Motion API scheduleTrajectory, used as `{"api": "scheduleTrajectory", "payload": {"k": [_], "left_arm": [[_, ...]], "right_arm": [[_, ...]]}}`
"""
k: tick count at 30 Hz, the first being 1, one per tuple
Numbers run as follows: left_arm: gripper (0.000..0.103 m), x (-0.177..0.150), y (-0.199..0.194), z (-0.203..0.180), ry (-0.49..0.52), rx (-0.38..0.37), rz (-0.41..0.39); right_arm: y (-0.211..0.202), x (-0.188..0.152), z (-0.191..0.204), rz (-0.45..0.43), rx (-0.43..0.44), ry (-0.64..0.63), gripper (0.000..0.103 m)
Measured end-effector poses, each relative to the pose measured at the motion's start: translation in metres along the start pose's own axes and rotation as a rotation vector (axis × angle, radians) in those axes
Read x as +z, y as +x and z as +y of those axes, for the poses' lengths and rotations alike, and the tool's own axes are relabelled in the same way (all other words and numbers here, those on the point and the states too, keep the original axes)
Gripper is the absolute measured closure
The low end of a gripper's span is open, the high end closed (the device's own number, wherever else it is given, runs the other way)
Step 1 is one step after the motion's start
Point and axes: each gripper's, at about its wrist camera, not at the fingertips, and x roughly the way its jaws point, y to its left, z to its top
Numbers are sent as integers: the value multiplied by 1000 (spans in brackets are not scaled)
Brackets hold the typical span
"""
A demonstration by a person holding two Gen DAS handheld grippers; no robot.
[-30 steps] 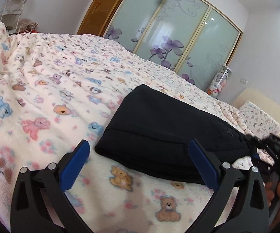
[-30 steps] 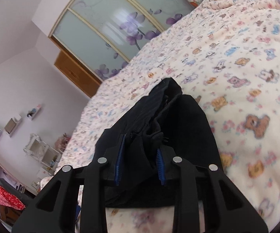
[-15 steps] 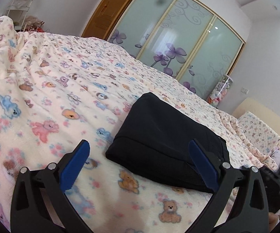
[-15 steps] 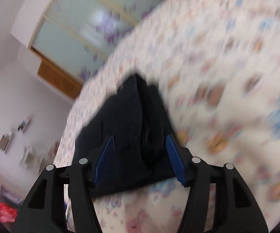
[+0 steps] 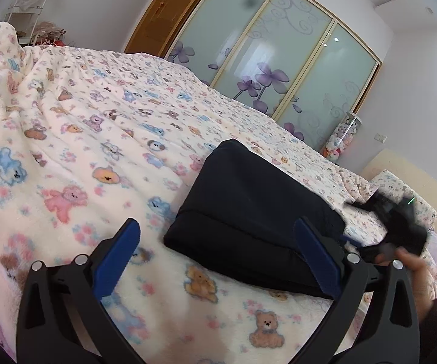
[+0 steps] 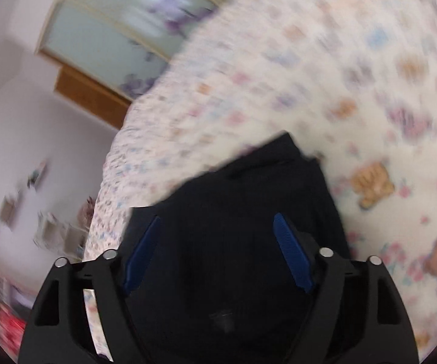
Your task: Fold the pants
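The black pants (image 5: 248, 212) lie folded into a compact rectangle on the bear-print blanket (image 5: 97, 139). My left gripper (image 5: 218, 248) is open and empty, just in front of the pants' near edge. My right gripper (image 6: 218, 242) is open, its blue pads apart over the folded pants (image 6: 248, 212), holding nothing. The right gripper also shows blurred in the left wrist view (image 5: 397, 227), at the pants' right end, with a hand behind it. The right wrist view is motion-blurred.
The bed fills most of both views. A sliding wardrobe with purple flowers (image 5: 273, 60) and a wooden door (image 5: 161, 15) stand behind it. A pillow (image 5: 400, 191) lies at the right. A white shelf (image 5: 27, 6) stands far left.
My right gripper let go of the pants' edge and opened wide, then drew back to the right. The pants settled flat. My left gripper stayed open, shifting slightly.
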Motion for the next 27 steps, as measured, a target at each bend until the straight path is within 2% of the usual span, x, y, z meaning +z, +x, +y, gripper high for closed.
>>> {"api": "scheduleTrajectory", "payload": {"k": [2,4,5,8,12,13,15,16,17,19,20,22,24,25,27], "left_arm": [[2,1,1,2,-7,0,3],[2,2,1,4,-16,-1,7],[2,2,1,4,-18,-1,8],[2,2,1,5,-24,1,7],[2,1,2,4,-25,7,13],[2,1,2,4,-24,9,13],[2,0,2,5,-24,13,12],[2,0,2,5,-24,14,12],[2,0,2,5,-25,15,12],[2,0,2,5,-25,15,11],[2,0,1,5,-25,14,9],[2,1,1,5,-24,13,8],[2,1,1,5,-25,13,10],[2,1,1,4,-24,13,10],[2,1,1,4,-24,12,10]], "right_arm": [[0,3,-17,-3,49,59,38],[-9,2,-14,-2,51,76,37],[-19,-1,-11,-11,44,74,33],[-48,-20,6,7,191,2,29],[-67,-53,21,85,286,-131,25],[-69,-62,21,104,278,-159,24],[-59,-76,8,125,203,-191,24],[-53,-80,-2,129,220,-187,27],[-50,-81,-11,116,244,-174,35],[-55,-79,-15,107,255,-127,37],[-59,-79,-11,104,253,-120,36],[-70,-83,10,73,259,-196,34],[-76,-93,31,53,298,-298,21],[-78,-96,34,49,289,-327,15],[-63,-103,35,61,201,-380,15]]}}
